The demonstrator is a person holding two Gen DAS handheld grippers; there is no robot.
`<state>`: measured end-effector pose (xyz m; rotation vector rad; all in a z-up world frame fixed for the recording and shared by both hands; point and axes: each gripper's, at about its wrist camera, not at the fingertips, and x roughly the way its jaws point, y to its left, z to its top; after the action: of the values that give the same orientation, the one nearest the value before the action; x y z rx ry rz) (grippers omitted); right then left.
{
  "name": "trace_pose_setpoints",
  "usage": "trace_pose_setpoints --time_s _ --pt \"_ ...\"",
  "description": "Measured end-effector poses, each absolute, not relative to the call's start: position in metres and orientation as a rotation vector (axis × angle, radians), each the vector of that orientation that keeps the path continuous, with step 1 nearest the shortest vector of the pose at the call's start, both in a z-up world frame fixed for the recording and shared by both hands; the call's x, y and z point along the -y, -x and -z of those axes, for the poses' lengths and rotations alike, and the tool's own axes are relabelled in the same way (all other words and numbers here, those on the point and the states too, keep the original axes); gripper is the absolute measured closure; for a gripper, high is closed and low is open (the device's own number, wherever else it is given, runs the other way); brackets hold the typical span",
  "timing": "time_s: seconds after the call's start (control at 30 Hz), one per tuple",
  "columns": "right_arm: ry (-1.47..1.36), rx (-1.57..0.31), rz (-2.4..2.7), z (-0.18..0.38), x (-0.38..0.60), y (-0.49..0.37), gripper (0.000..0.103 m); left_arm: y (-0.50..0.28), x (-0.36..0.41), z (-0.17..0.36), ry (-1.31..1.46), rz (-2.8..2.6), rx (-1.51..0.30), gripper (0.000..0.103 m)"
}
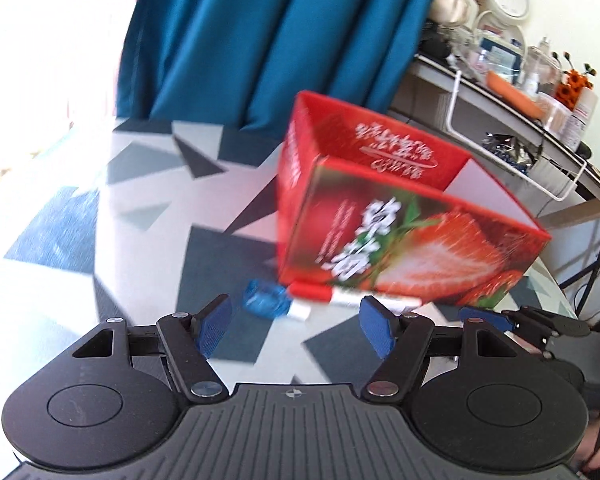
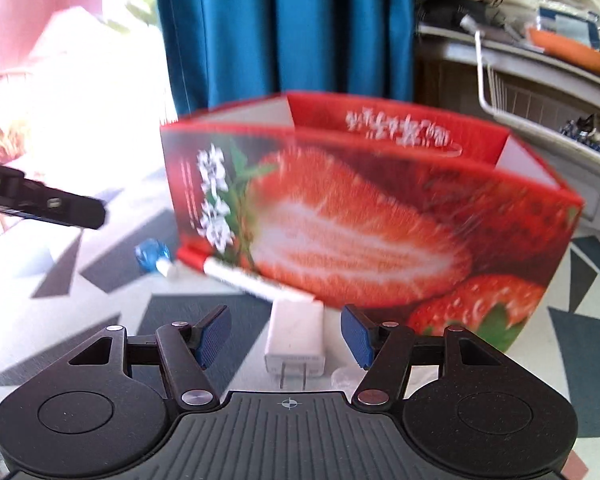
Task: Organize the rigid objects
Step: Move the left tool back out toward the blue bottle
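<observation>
Against the strawberry box (image 2: 364,216) front wall, the white charger plug (image 2: 295,334) lies flat on the counter (image 2: 100,320), between your right claw (image 2: 287,338) jaws, which stand apart, empty. Light, hard, slick: pinch its flat sides. Left claw (image 1: 296,330) also apart.

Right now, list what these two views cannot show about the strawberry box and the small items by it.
- Strawberry box interior: both views, hidden by its front wall.
- Box lettering: both views, motion blur.
- Red-and-white marker: right wrist view, far end behind the white charger; label blurred.
- Blue object: both views, too blurred to identify.
- Clear item: right wrist view, partly behind the right gripper.
</observation>
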<state>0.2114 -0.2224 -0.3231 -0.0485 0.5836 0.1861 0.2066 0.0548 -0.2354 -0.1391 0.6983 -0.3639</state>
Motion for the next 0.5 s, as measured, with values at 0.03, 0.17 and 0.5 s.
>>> trace_pose_setpoints --time_s 0.03,0.17,0.5 --pt "0.046 -0.597 -0.177 0.325 0.222 -0.215 0.047 -0.206 -0.059 0.238 0.145 0.359 -0.703 0.03" --pt "0.041 -0.625 -0.167 0.328 0.221 -0.218 0.049 -0.208 -0.063 0.244 0.159 0.349 -0.714 0.03" --pt "0.054 -0.643 -0.178 0.331 0.22 -0.22 0.052 -0.227 -0.062 0.255 0.187 0.328 -0.751 0.031"
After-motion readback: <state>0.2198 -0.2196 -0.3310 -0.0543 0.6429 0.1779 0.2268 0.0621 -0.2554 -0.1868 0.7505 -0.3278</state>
